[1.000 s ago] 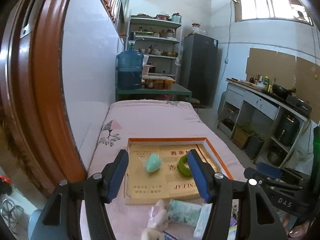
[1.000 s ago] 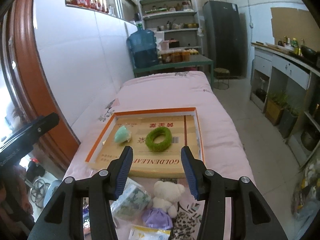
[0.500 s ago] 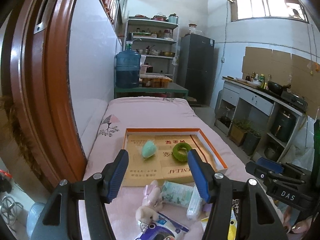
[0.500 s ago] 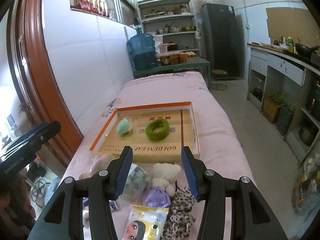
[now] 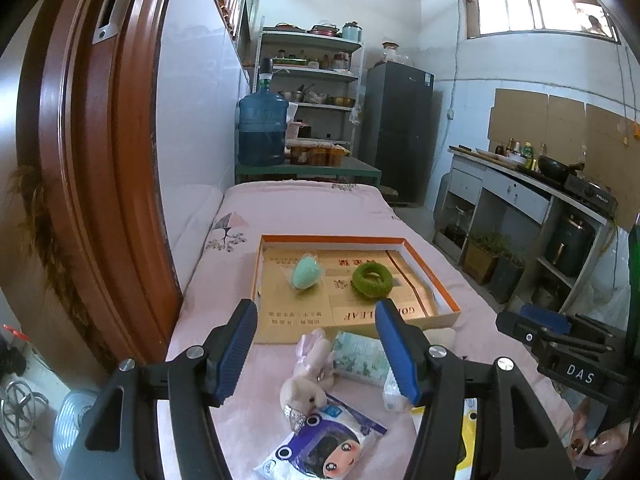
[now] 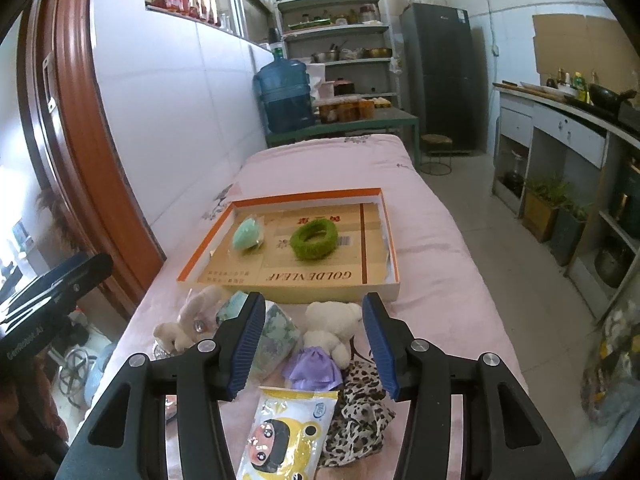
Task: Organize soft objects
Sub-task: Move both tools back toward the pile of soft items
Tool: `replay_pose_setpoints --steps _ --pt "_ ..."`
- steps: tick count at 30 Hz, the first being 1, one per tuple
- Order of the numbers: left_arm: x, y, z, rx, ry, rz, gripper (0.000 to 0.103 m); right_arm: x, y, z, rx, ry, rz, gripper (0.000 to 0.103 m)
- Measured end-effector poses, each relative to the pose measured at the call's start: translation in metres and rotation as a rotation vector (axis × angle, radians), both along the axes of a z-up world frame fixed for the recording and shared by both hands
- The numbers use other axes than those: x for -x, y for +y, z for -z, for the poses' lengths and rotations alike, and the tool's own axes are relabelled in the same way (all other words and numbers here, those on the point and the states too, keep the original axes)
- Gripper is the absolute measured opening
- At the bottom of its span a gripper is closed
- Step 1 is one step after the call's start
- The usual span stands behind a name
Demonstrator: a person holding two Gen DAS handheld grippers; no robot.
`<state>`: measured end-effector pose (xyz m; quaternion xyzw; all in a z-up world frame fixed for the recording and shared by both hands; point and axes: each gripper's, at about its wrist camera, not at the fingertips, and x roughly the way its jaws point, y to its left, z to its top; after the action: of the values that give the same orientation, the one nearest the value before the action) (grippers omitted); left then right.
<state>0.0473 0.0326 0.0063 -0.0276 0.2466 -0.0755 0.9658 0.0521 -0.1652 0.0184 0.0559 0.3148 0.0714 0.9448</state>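
A pink-covered bed (image 6: pixel 332 168) carries everything, running away from both claws toward a blue water jug (image 6: pixel 286 94) and metal shelves (image 6: pixel 340 28) at its far end; a white tiled wall and a red-brown door frame (image 5: pixel 92 152) close off its left side.

Beyond both claws lies a shallow cardboard tray (image 6: pixel 390 240) with an orange rim, its long side set across the bed. Inside it sit a mint-green soft egg (image 6: pixel 247 235) at the left and a green fuzzy ring (image 6: pixel 314 239) lying flat just to its right, the two apart.

Between tray and claws is a loose heap. Under the right claw (image 6: pixel 313 344), whose jaws stand released with nothing gripped, a white teddy (image 6: pixel 332 326) in a purple skirt lies with its head toward the tray; a floral pouch (image 6: pixel 274 340) lies beside the left finger, a leopard-print cloth (image 6: pixel 360 412) and a yellow cartoon packet (image 6: pixel 286 436) nearer.

The left claw (image 5: pixel 316 350) is also released and empty; below it a pink-beige plush rabbit (image 5: pixel 308 376) lies lengthwise, ears toward the tray, head on a blue cartoon packet (image 5: pixel 324 446).
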Motion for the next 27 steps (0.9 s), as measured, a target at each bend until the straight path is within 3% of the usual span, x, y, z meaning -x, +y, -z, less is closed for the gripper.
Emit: replay_pose_setpoints --steps 20,27 --pt "0.020 0.003 0.045 0.051 0.078 0.055 0.061 0.011 -0.006 0.031 0.009 0.052 0.021 0.052" --pt "0.034 -0.006 0.067 0.017 0.082 0.182 0.058 0.010 -0.002 0.038 0.012 0.070 0.014 0.052"
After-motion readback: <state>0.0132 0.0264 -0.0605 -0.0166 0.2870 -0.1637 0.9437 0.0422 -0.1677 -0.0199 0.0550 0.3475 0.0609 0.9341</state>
